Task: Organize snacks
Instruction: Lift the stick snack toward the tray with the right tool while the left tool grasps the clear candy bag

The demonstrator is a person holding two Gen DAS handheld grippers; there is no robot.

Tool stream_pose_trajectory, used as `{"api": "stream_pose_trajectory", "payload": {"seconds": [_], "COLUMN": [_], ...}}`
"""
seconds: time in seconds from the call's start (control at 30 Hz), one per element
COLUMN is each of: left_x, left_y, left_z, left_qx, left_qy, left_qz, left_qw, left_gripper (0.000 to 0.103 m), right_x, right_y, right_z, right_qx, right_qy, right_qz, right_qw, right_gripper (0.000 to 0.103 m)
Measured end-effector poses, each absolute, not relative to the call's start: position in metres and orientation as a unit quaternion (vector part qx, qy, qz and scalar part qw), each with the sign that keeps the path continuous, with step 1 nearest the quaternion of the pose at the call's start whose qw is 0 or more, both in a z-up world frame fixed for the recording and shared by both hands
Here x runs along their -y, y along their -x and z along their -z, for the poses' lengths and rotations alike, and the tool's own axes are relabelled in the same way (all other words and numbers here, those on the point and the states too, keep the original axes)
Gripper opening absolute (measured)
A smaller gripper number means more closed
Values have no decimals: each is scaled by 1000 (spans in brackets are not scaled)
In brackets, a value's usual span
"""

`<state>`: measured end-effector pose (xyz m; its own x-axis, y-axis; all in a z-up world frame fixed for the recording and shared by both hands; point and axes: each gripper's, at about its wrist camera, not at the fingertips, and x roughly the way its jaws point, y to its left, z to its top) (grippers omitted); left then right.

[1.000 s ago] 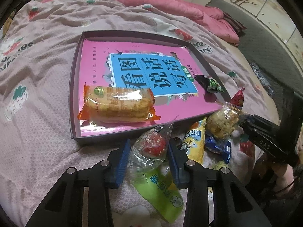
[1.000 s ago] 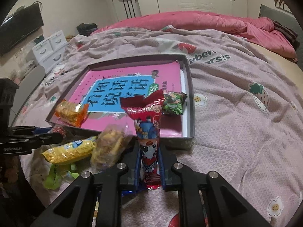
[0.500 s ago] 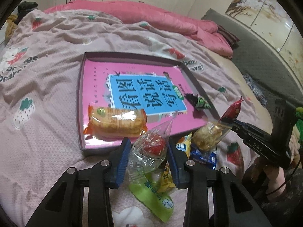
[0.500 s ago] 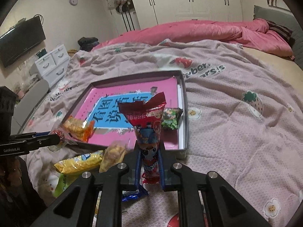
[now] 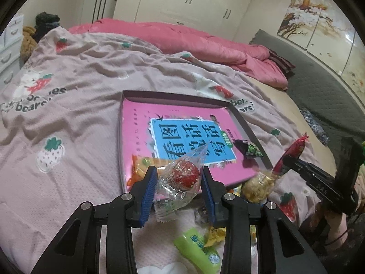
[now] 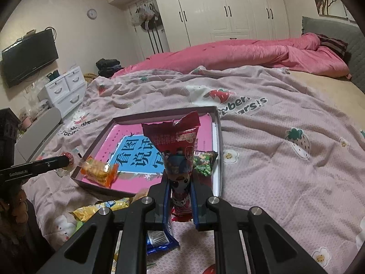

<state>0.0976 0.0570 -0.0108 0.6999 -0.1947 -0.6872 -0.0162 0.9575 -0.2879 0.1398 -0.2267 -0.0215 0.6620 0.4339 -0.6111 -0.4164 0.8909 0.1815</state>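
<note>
My left gripper [image 5: 179, 179] is shut on a clear packet with a red sweet [image 5: 182, 178], held above the near edge of the shallow tray [image 5: 173, 96]. A pink and blue book [image 5: 182, 134] lines the tray; an orange cracker pack [image 6: 99, 171] and a small green packet [image 6: 205, 162] lie on it. My right gripper [image 6: 180, 182] is shut on an upright red snack tube [image 6: 176, 153], raised over the tray's near right corner. The right gripper [image 5: 287, 162] shows at the right of the left wrist view, the left gripper [image 6: 66, 159] at the left of the right wrist view.
Loose snacks lie on the strawberry-print bedspread [image 5: 68, 114] before the tray: a yellow bag [image 6: 100, 207], a blue packet [image 6: 159, 239], a green packet [image 5: 198, 248], a clear puffed-snack bag [image 5: 257, 185]. A pink duvet [image 6: 251, 54] lies behind; white drawers [image 6: 66, 89] stand left.
Both grippers have risen with their packets and tilted up, so more of the room shows. The red tube and the clear packet are higher above the bedspread than before.
</note>
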Motion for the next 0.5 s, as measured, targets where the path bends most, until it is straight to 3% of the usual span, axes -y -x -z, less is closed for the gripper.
{"api": "stream_pose_trajectory", "payload": {"seconds": [0.5], "left_x": [-49], "left_y": [-106], "left_z": [14], "left_qx": [-377], "left_qy": [116], "left_qz": [56], "left_qw": [917], "left_gripper": [40], "right_x": [232], "right_y": [-149], "right_z": [14], "right_qx": [-319], "right_qy": [-26], "right_qz": [-224], "right_qw": [921], "right_gripper": [16]}}
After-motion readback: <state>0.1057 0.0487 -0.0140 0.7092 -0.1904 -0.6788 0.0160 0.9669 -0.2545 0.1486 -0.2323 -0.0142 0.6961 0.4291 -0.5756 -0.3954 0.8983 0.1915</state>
